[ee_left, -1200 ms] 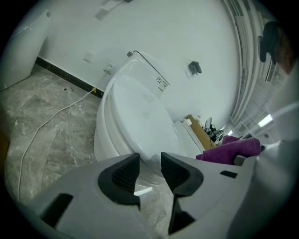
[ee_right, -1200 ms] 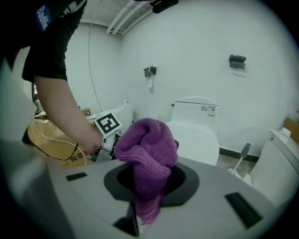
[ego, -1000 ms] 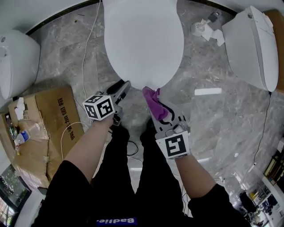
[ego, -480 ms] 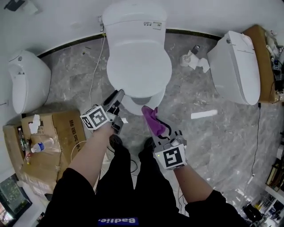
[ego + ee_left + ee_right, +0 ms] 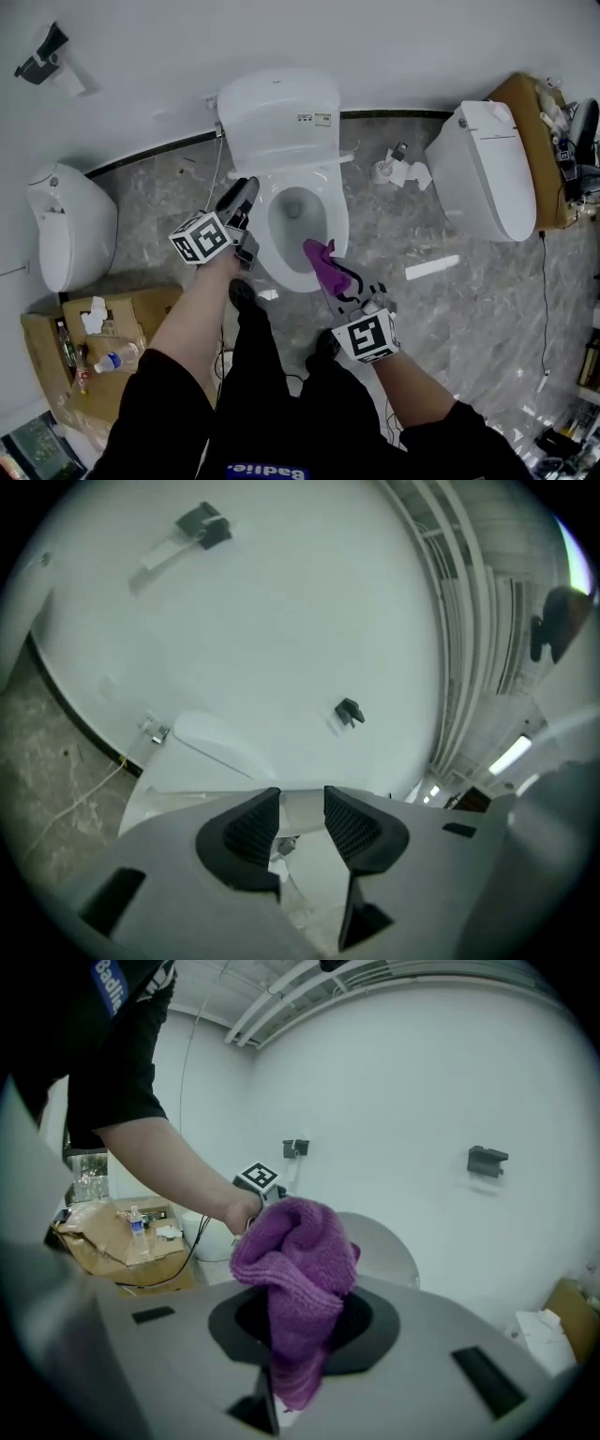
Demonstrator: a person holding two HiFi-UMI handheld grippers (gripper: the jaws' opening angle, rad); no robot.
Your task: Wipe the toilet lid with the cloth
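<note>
The white toilet's lid (image 5: 277,117) stands raised against the wall, so the seat and bowl (image 5: 298,211) lie uncovered. My left gripper (image 5: 239,199) hovers by the bowl's left rim, just below the lid's left corner. Its jaws have just been opening; in the left gripper view the gripper (image 5: 302,822) is open, no pad presses on anything, and only white toilet shows through the gap. My right gripper (image 5: 330,272) is over the bowl's near right rim, shut on a bunched purple cloth (image 5: 323,258). The cloth (image 5: 295,1274) stands up out of the jaws in the right gripper view.
A second toilet (image 5: 70,225) stands at the left and a third (image 5: 487,169) at the right. A cardboard box (image 5: 56,342) with a bottle (image 5: 117,357) lies at lower left. Crumpled paper (image 5: 398,171) and a white strip (image 5: 433,267) lie on the marble floor.
The lid has gone from shut over the bowl to upright against the wall. Both grippers have risen, the left one further, and the head view now takes in more of the room.
</note>
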